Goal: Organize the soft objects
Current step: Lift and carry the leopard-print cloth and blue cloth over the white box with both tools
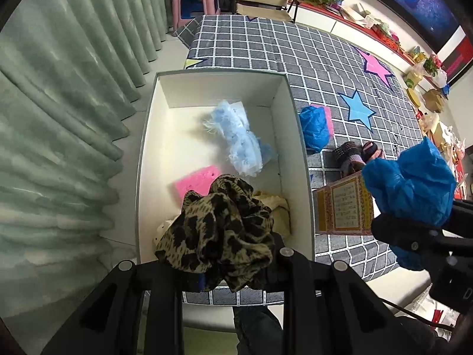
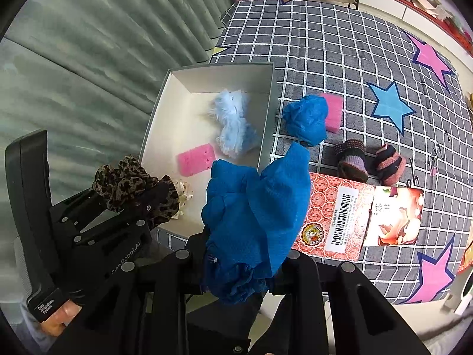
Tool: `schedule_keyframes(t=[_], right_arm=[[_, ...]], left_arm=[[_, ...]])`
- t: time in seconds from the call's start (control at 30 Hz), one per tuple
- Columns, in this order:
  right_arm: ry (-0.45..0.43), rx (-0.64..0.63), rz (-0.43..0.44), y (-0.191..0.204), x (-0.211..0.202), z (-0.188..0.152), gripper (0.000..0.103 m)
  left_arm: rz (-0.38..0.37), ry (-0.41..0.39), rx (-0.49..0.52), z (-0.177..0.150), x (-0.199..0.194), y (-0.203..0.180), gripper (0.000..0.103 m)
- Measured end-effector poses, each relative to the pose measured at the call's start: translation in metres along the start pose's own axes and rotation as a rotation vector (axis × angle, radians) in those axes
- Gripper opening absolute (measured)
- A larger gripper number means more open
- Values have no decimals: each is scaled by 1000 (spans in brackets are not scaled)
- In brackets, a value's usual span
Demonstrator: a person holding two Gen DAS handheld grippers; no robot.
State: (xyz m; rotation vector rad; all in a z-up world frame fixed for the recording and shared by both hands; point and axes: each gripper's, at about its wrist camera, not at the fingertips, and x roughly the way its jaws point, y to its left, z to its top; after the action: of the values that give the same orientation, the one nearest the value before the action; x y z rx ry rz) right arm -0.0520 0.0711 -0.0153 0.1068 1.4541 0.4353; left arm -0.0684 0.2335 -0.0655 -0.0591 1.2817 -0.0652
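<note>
My left gripper [image 1: 233, 266] is shut on a leopard-print cloth [image 1: 218, 230] and holds it over the near end of the white box [image 1: 145, 148]. The same cloth shows in the right wrist view [image 2: 133, 186]. My right gripper [image 2: 242, 254] is shut on a crumpled blue cloth [image 2: 254, 213], held just right of the box's near corner; it also shows in the left wrist view [image 1: 414, 189]. Inside the box lie a light-blue fluffy piece [image 1: 239, 139], a pink sponge [image 1: 195, 183] and a cream cloth [image 1: 278, 207].
On the checked bedspread [image 2: 325, 44] lie another blue cloth [image 2: 307, 118] on a pink sponge [image 2: 334, 109], two striped knitted socks [image 2: 351, 159], [image 2: 390, 162] and a red printed packet [image 2: 354, 216]. Green curtains [image 1: 59, 118] hang at the left. A pink stool [image 1: 195, 3] stands beyond the bed.
</note>
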Motion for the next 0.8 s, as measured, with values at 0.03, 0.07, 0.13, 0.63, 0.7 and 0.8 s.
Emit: schedule_keyframes(t=[0.03,0.07,0.13,0.63,0.7,0.8], right_arm=[[4,-2,1,1,1,0,28],[8,-3,2,1,2,0,28],[16,-7,4,1,4,1,28],[39,-36,5,7,13,7,28],[38,-47,2,10,14,10,28],[32,-65,8,17,16,16,28]], left_arm=[[0,5,-4,-1,1,1,28],[1,11,-10,-1,3,2,28],[2,16,-17,-1,5,3,28],[1,34,-51,0,11,15,28],[6,34,-54,0,11,17,28],[12,38,-62,1,12,20,28]])
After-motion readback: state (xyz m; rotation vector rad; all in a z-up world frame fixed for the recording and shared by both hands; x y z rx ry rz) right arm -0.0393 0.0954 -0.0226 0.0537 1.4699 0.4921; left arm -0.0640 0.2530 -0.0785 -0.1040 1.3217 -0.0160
